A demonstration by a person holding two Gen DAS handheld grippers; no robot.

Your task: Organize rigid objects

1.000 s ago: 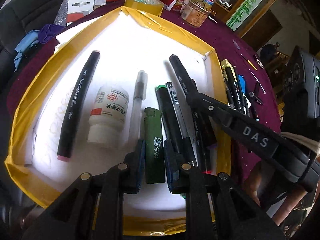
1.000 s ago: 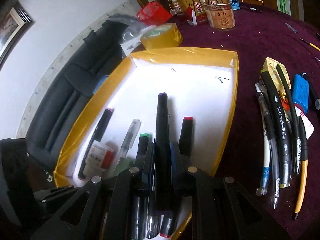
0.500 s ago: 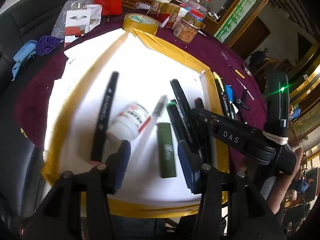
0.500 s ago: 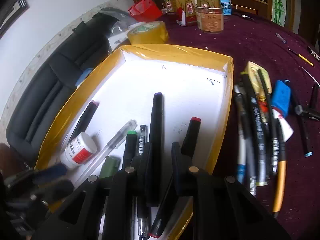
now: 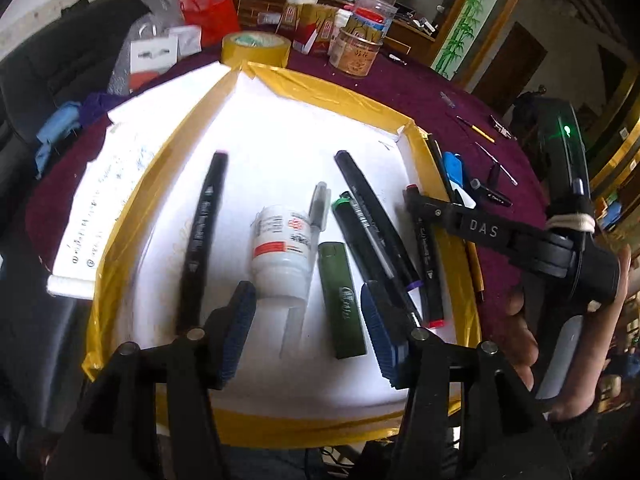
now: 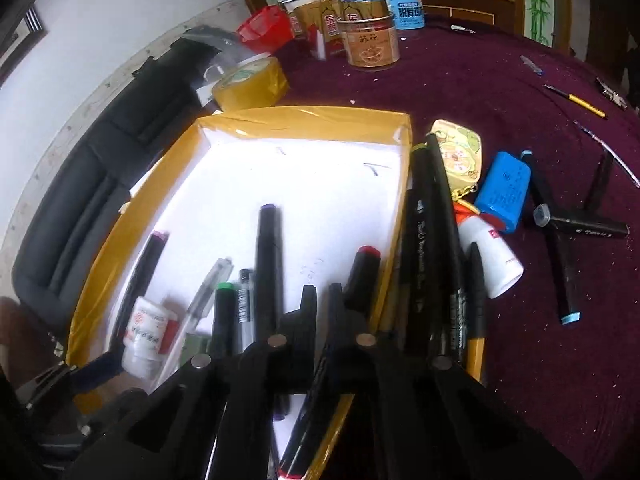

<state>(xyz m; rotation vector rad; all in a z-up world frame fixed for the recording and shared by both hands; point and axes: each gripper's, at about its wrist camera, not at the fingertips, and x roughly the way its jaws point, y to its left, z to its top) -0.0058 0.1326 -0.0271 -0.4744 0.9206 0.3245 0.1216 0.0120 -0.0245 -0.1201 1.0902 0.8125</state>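
A white tray with yellow-taped rim (image 5: 320, 84) holds a black marker (image 5: 200, 236), a white bottle (image 5: 282, 252), a clear pen (image 5: 316, 216), a green lighter (image 5: 342, 300) and more black markers (image 5: 372, 216). My left gripper (image 5: 308, 328) hovers above the bottle and lighter. Its jaws are opening and press on nothing. My right gripper (image 6: 322, 300) is shut and empty over the tray's right side, between a purple-capped marker (image 6: 266, 264) and a red-capped marker (image 6: 362, 276). Its arm also shows in the left wrist view (image 5: 480, 228), held by a hand.
On the maroon cloth right of the tray lie several markers (image 6: 424, 240), a second white bottle (image 6: 488, 260), a blue case (image 6: 506, 196), a yellow charm (image 6: 456, 156) and crossed pens (image 6: 560, 248). A tape roll (image 5: 256, 46), jars (image 5: 356, 56) and a red bag (image 5: 210, 12) stand behind.
The left gripper opened off the green lighter and drew back and upward. The right gripper let go of the purple-capped marker, which lies in the tray, then shifted right and shut.
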